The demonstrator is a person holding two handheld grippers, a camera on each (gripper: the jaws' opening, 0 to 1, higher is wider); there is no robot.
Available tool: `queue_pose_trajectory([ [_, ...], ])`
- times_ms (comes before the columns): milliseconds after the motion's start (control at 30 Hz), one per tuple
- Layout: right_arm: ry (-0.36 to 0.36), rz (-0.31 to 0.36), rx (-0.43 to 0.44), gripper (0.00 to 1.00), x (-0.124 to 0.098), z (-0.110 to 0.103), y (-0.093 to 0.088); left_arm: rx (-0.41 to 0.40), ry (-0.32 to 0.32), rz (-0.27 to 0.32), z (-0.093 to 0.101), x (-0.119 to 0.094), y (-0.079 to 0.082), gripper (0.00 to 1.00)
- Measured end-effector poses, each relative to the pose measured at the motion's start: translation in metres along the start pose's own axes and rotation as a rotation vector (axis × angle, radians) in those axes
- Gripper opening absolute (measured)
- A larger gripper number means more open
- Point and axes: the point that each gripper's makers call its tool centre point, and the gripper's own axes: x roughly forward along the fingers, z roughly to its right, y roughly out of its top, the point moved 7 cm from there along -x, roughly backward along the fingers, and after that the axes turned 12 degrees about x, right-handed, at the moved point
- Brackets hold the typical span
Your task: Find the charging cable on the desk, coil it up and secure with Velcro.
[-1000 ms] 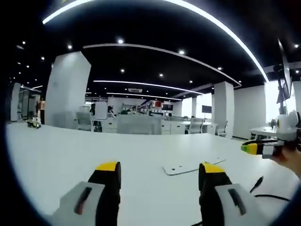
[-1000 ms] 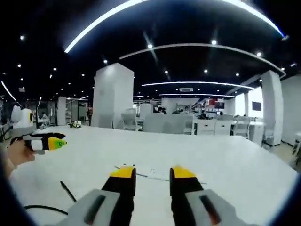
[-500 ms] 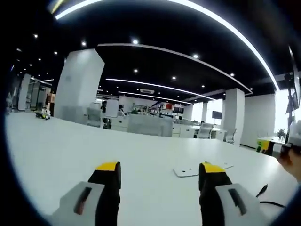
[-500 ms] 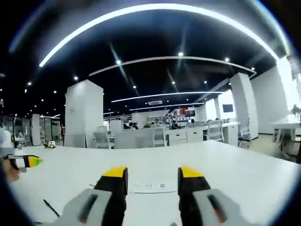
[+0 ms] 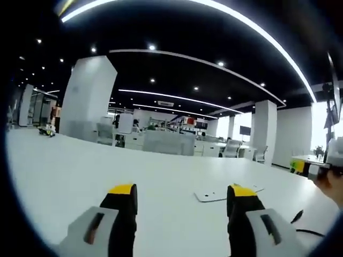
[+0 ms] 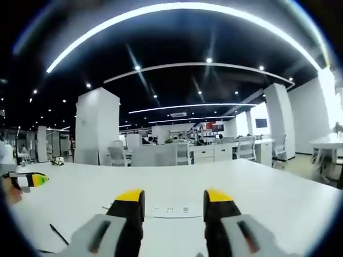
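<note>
Black cable [image 5: 300, 225] on desk [image 5: 64, 176], right of wide left gripper [image 5: 182, 194]; right gripper [image 6: 173, 198] wide.

You're in an open-plan office: dark ceiling [image 5: 177, 32] with long curved light strips [image 6: 177, 13] and small spot lights. Big white pillar [image 5: 86, 99] far left, more white pillars [image 5: 265, 128] far right. Rows of white desks and chairs [image 6: 161, 155] at the back. Bright windows [image 6: 327, 101] far right. White table [image 5: 64, 171] up close.
</note>
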Motion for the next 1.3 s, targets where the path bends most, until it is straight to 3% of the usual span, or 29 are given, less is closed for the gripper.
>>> queue_pose_trajectory([
  [567,-0.043,-0.022,-0.010,0.46,-0.015,0.016,-0.002,-0.010,-0.048,0.015,0.005,0.001,0.000,0.65],
  [733,-0.038,-0.024,-0.031,0.46,-0.026,0.013,-0.003,-0.042,-0.049,0.000,0.002,-0.009,-0.005,0.65],
  [1200,-0.019,-0.018,-0.046,0.48,-0.056,-0.003,0.003,-0.030,-0.066,0.018,0.000,-0.048,0.001,0.64],
  [1300,-0.010,-0.024,-0.081,0.48,-0.064,-0.006,0.005,-0.022,-0.085,0.016,0.002,-0.056,0.000,0.64],
])
